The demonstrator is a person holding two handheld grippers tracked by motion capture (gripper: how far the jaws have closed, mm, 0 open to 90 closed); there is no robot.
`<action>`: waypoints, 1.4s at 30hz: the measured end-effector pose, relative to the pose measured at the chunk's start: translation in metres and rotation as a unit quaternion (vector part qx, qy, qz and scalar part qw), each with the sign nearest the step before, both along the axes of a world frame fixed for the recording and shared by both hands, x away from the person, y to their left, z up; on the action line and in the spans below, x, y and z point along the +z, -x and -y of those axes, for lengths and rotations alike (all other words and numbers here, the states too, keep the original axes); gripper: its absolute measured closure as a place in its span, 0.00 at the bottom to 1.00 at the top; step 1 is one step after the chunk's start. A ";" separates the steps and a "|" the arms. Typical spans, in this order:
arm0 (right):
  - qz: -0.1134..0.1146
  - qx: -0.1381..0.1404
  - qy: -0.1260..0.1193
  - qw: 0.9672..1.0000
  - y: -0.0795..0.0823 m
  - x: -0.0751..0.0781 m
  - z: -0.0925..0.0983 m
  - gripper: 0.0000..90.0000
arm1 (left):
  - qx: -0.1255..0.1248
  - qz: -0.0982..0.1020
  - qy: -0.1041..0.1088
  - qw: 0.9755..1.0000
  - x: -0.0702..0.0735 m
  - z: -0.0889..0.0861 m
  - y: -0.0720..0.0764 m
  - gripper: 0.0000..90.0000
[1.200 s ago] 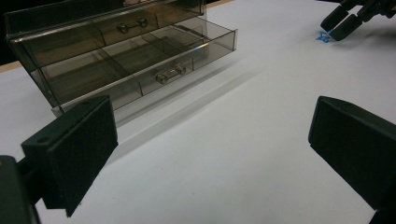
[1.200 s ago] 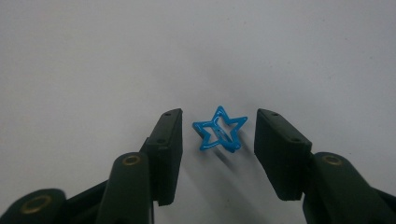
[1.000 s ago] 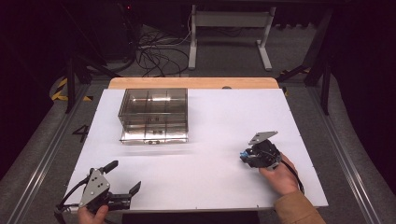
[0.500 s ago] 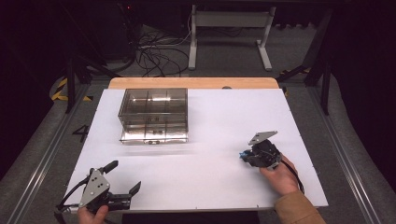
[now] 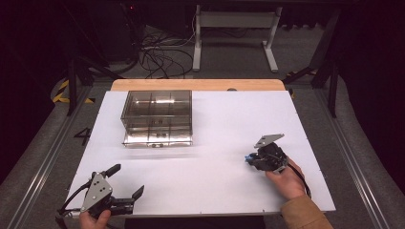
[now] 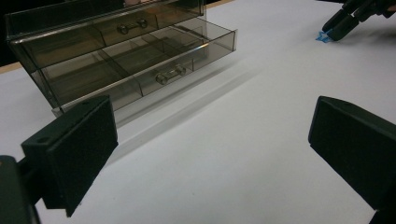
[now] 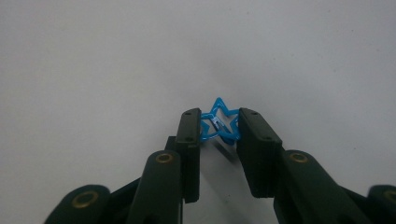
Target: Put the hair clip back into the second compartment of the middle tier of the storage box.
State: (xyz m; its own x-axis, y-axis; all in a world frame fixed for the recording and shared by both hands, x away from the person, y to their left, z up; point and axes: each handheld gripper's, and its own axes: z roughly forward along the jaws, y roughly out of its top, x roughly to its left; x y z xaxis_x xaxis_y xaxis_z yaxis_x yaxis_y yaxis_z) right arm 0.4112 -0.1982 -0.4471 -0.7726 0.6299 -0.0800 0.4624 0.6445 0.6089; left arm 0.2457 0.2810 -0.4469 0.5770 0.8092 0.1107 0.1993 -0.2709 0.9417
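Observation:
A small blue star-shaped wire clip point(image 7: 215, 122) lies on the white table, pinched between the two black jaws of my right gripper point(image 7: 218, 116). In the high view that gripper point(image 5: 250, 159) points left at the table's right side, with the blue star clip point(image 5: 248, 158) at its tip. My left gripper point(image 5: 127, 179) rests near the front left edge, its jaws wide apart with nothing between them. The left gripper view looks past its own jaws point(image 6: 212, 140) at the smoky clear drawer box point(image 6: 116, 51), whose lower drawer is pulled out, and at the far-off star clip point(image 6: 322, 36).
The drawer box point(image 5: 157, 112) stands at the back left of the white table top point(image 5: 215, 124). A wooden strip point(image 5: 198, 85) runs along the far edge. Beyond it are a desk frame and cables on the floor.

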 end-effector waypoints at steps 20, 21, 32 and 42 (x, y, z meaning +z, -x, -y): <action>0.078 0.013 -0.075 0.994 0.016 0.022 0.008 0.79 | 0.000 0.001 0.002 1.000 0.000 0.000 0.000 0.02; 0.080 0.012 -0.078 0.994 0.017 0.023 0.008 0.79 | 0.000 0.001 0.003 1.000 0.000 0.000 0.000 0.02; 0.129 0.026 -0.117 0.984 0.027 0.032 0.012 0.79 | 0.000 0.001 0.004 1.000 0.000 0.000 0.000 0.02; 0.133 0.024 -0.120 0.984 0.027 0.032 0.013 0.79 | 0.000 0.001 0.003 1.000 0.000 0.000 0.000 0.02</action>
